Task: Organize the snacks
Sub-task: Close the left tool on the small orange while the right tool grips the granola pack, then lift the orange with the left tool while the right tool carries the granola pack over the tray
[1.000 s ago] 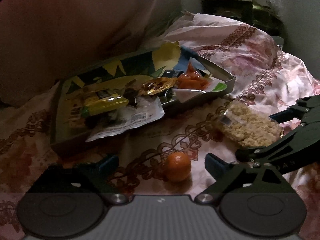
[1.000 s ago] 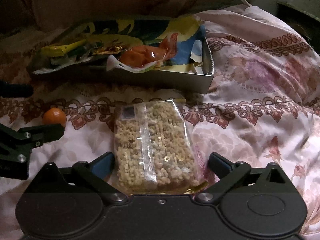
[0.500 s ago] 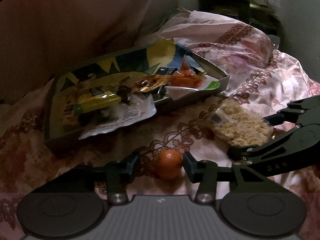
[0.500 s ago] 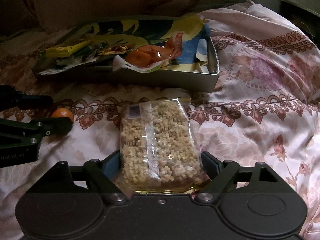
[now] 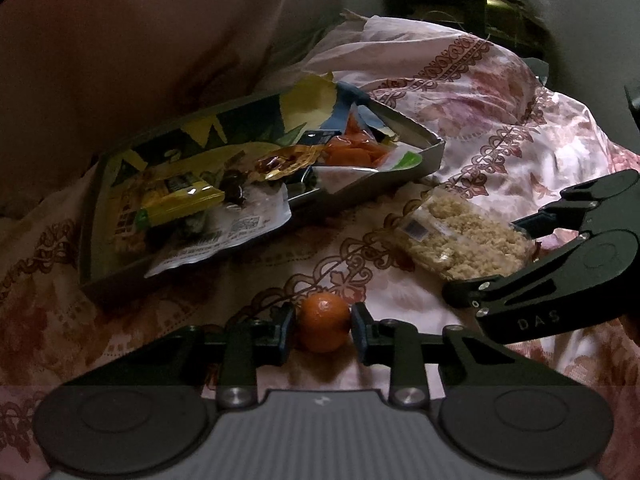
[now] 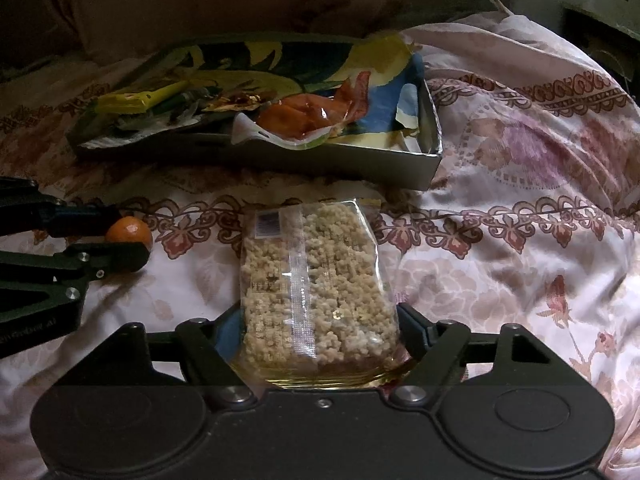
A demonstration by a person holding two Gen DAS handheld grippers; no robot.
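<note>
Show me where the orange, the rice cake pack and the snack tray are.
orange (image 5: 323, 322): left wrist view, middle of its peel.
rice cake pack (image 6: 316, 280): right wrist view, centre seam of the wrapper.
snack tray (image 6: 360, 170): right wrist view, near side wall.

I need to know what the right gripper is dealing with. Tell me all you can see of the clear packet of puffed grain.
The packet is a flat oblong of clear film packed with pale beige clumps, with a glossy seam down its middle and a small label near its far end. It lies flat on the floral bedspread, just in front of the snack box. The right gripper has just been closing; its fingers flank the near end.
</note>
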